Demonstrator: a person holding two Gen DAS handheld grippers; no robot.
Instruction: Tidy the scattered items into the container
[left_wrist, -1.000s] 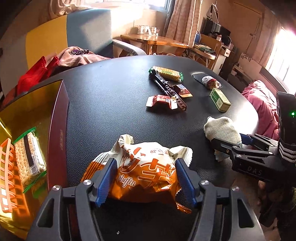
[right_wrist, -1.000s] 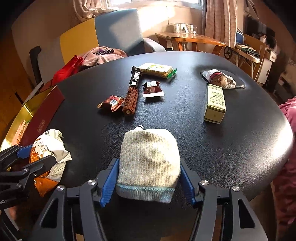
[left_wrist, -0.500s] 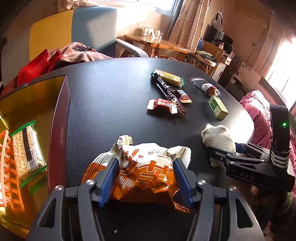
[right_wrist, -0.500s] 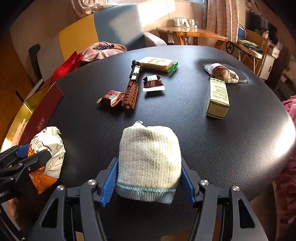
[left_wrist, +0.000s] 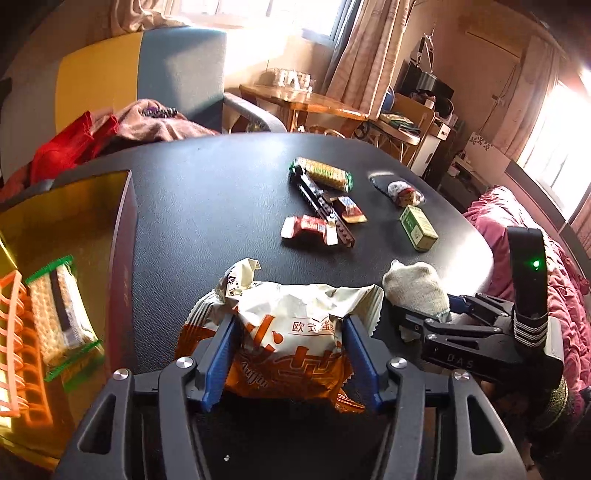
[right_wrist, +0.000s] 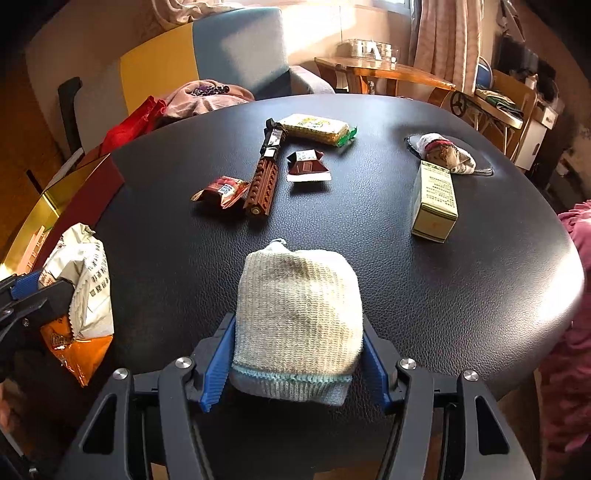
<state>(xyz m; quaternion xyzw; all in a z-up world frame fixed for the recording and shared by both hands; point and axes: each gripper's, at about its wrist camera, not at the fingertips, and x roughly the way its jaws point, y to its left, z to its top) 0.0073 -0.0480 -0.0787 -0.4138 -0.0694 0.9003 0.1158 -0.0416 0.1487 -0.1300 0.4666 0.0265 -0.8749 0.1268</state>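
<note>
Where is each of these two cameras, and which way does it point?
Left wrist: on the left hand-held gripper, looking along its fingers over the muffin bag and table; the right hand-held gripper shows.
Right wrist: on the right hand-held gripper, facing the knit cap; the left one is at the left edge.
Both show bag, cap, gold box.

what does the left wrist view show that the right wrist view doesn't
Only the left wrist view shows inside the gold box: a cracker pack and an orange rack. Only the right wrist view shows the sock pinched between the right gripper pads. Both show the muffin bag in the left gripper and the green box.
</note>
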